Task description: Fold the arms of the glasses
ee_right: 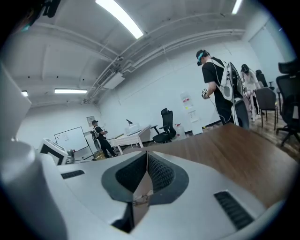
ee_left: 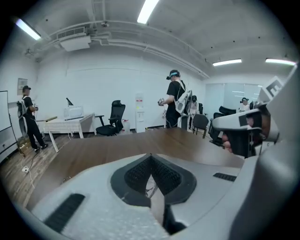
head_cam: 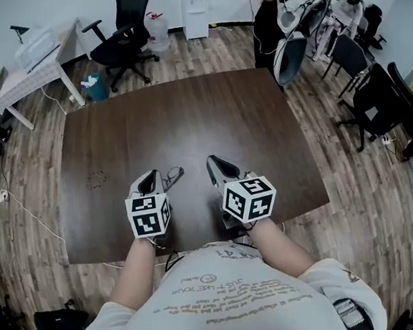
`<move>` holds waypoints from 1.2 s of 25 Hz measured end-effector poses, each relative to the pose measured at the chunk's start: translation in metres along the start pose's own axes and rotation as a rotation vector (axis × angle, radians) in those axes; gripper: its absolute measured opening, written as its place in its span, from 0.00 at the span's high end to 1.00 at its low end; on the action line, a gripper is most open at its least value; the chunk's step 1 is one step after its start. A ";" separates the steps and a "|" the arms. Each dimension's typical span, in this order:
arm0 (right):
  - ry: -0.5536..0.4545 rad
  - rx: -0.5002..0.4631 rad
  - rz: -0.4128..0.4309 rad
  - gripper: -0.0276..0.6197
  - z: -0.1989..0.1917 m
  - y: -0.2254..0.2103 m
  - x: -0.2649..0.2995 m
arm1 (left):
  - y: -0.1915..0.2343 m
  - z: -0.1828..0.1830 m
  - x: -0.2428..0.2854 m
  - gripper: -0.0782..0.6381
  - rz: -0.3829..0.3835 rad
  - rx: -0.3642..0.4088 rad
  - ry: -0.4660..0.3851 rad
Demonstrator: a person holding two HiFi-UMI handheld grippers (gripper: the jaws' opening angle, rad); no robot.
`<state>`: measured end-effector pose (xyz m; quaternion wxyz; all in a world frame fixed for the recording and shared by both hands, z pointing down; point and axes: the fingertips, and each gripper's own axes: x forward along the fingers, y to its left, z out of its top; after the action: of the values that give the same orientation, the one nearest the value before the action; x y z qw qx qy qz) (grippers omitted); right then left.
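Close to the person's chest, the left gripper (head_cam: 150, 175) and the right gripper (head_cam: 214, 161) hover over the near edge of the table (head_cam: 187, 112). Both have their jaws closed on nothing. The glasses (head_cam: 171, 175) lie just beside the left tips. They are thin wire, too small to read the arms.

To fold well, I think one gripper should steady the frame by a hinge and the other push an arm inward gently, because such wire bends easily.

The table is dark wood. Beyond it are a black chair (head_cam: 120, 42), a white desk (head_cam: 33, 71) and a standing person (head_cam: 268, 11).
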<state>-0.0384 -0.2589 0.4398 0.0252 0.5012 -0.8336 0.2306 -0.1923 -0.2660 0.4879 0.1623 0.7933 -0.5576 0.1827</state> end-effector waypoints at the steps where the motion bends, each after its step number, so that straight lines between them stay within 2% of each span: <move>1: -0.021 -0.021 -0.013 0.92 0.009 0.003 0.003 | 0.003 0.012 -0.010 0.87 0.014 -0.015 -0.032; 5: -0.114 -0.125 -0.018 0.92 0.046 0.027 0.008 | 0.013 0.051 -0.048 0.87 0.077 -0.074 -0.154; 11: -0.203 -0.292 0.063 0.94 0.081 0.066 0.004 | 0.013 0.080 -0.077 0.87 0.139 -0.064 -0.245; 15: -0.198 -0.269 0.090 0.94 0.076 0.067 -0.002 | 0.005 0.082 -0.083 0.87 0.149 -0.022 -0.271; 19: -0.181 -0.240 0.102 0.94 0.062 0.073 -0.003 | 0.001 0.075 -0.092 0.87 0.125 0.001 -0.289; 23: -0.176 -0.228 0.113 0.94 0.058 0.075 0.001 | 0.000 0.076 -0.091 0.87 0.123 0.036 -0.284; 30: -0.154 -0.211 0.110 0.94 0.052 0.068 0.008 | 0.002 0.077 -0.080 0.87 0.093 -0.023 -0.277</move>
<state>-0.0901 -0.2599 0.3716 0.0010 0.4657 -0.8789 0.1035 -0.2104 -0.2357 0.3827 0.0843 0.7823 -0.6129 0.0726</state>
